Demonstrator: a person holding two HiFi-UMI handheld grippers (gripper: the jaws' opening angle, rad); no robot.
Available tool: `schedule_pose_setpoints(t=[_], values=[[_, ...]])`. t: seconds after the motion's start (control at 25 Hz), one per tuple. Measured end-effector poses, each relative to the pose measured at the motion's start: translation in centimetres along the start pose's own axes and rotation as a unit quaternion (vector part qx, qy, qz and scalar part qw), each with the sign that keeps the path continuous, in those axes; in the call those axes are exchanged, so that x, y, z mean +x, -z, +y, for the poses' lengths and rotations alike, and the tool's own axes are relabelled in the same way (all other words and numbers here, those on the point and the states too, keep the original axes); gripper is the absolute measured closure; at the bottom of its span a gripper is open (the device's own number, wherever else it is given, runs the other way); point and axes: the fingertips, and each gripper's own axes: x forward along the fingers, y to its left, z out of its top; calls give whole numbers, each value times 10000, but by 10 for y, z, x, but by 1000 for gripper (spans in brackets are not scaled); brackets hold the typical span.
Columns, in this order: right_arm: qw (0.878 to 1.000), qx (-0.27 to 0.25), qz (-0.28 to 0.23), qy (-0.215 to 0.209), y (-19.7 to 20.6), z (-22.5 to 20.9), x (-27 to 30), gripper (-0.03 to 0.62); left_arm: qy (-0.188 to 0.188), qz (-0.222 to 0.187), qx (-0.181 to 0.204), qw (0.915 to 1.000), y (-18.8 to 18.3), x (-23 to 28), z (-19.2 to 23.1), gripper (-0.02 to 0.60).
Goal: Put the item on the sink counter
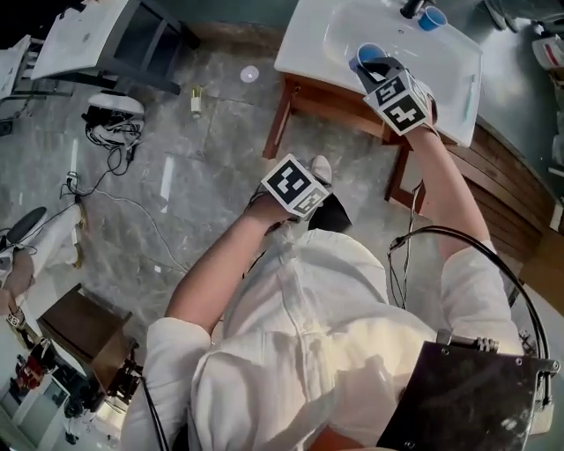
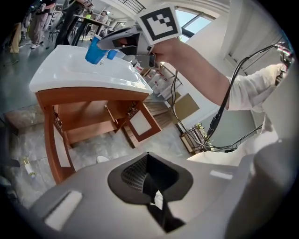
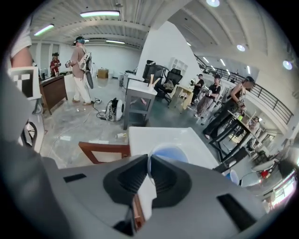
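My right gripper (image 1: 374,66) is shut on the rim of a blue cup (image 1: 369,55), which it holds over the near left part of the white sink counter (image 1: 308,48). In the right gripper view the pads (image 3: 159,175) pinch the cup's (image 3: 170,153) edge above the counter (image 3: 140,135). The left gripper view shows the same cup (image 2: 95,50) hanging from the right gripper (image 2: 105,44) above the counter (image 2: 70,77). My left gripper (image 1: 330,211) is low, close to my body and away from the sink. Its jaws (image 2: 148,184) are shut with nothing between them.
A second blue cup (image 1: 432,18) stands by the faucet (image 1: 411,9) at the back of the basin. A toothbrush (image 1: 468,92) lies on the counter's right side. The wooden cabinet (image 2: 88,116) below has an open door. A small bottle (image 1: 196,101) and cables (image 1: 110,141) lie on the floor.
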Motion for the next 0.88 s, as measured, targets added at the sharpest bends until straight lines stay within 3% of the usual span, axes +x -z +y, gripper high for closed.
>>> schedule_pose_setpoints(t=[0.24,0.48,0.64,0.88], values=[[9989,410,-110,-218,36,100,-31,572,-21,401,28,9992,55,17,-13,577],[9958,842,117,-337,105,176,-12,572,-6,536,51,9985,87,37,-11,577],[9943,1008,322,-134,165,188,22,572,123,478,52,9988,90,56,-12,577],[9926,1010,649,190,234,164,89,572,189,527,66,9984,83,78,3,577]])
